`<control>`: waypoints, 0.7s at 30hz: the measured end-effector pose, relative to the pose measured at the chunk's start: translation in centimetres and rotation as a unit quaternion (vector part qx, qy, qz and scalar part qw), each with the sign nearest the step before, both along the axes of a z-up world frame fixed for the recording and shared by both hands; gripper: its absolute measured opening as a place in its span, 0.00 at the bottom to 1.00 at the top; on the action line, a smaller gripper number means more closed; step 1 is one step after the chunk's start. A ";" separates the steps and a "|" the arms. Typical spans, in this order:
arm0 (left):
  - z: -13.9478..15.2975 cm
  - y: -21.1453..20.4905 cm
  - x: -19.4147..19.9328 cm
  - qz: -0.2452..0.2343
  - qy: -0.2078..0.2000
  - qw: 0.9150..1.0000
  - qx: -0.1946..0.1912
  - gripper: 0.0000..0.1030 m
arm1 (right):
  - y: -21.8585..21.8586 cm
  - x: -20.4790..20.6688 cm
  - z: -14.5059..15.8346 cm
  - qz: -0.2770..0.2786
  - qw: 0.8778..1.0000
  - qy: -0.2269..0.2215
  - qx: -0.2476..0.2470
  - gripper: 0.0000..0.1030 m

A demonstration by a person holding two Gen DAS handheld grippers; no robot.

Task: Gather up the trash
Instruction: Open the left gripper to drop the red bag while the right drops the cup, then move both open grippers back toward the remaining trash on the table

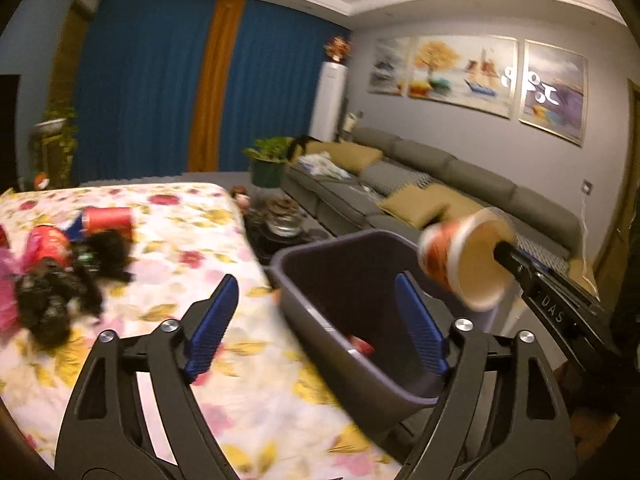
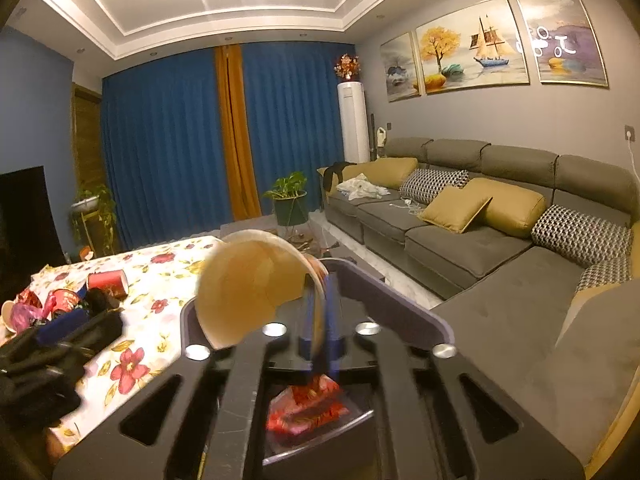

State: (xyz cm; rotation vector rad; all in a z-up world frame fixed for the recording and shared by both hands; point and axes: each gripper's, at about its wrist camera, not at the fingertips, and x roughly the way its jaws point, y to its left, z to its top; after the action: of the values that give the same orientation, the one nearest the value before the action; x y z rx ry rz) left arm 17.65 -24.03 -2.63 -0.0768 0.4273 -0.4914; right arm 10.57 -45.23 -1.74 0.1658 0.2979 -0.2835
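Note:
A grey trash bin stands at the right edge of the floral table, with red wrappers inside. My right gripper is shut on the rim of a paper cup and holds it over the bin; the cup also shows in the left wrist view at the right. My left gripper is open and empty, over the table edge by the bin. A pile of trash lies on the table's left: a red cup, red packets and black bags.
A grey L-shaped sofa with yellow and patterned cushions runs along the right. A glass coffee table with items stands beyond the bin. A potted plant and blue curtains are at the back.

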 end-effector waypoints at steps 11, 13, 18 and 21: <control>0.2 4.2 -0.8 0.067 0.000 0.998 0.013 0.82 | 1.5 -0.5 0.7 -0.004 1.000 -0.017 -0.011 0.60; 0.2 4.8 -0.8 0.076 0.001 0.997 0.018 0.82 | 1.7 -0.8 0.9 -0.004 1.000 -0.021 -0.009 0.62; 0.2 6.7 -1.1 0.103 -0.006 0.994 0.035 0.82 | 2.9 -1.4 1.2 0.003 1.000 -0.026 -0.006 0.67; 0.1 8.5 -1.1 0.121 0.001 0.992 0.037 0.82 | 4.2 -1.4 1.3 0.018 1.000 -0.024 -0.004 0.68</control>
State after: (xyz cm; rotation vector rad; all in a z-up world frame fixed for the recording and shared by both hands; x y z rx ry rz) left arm 16.59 -15.53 -2.56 -0.0573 0.4311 -0.2371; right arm 9.18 -41.05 -0.49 0.1599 0.2513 -0.2446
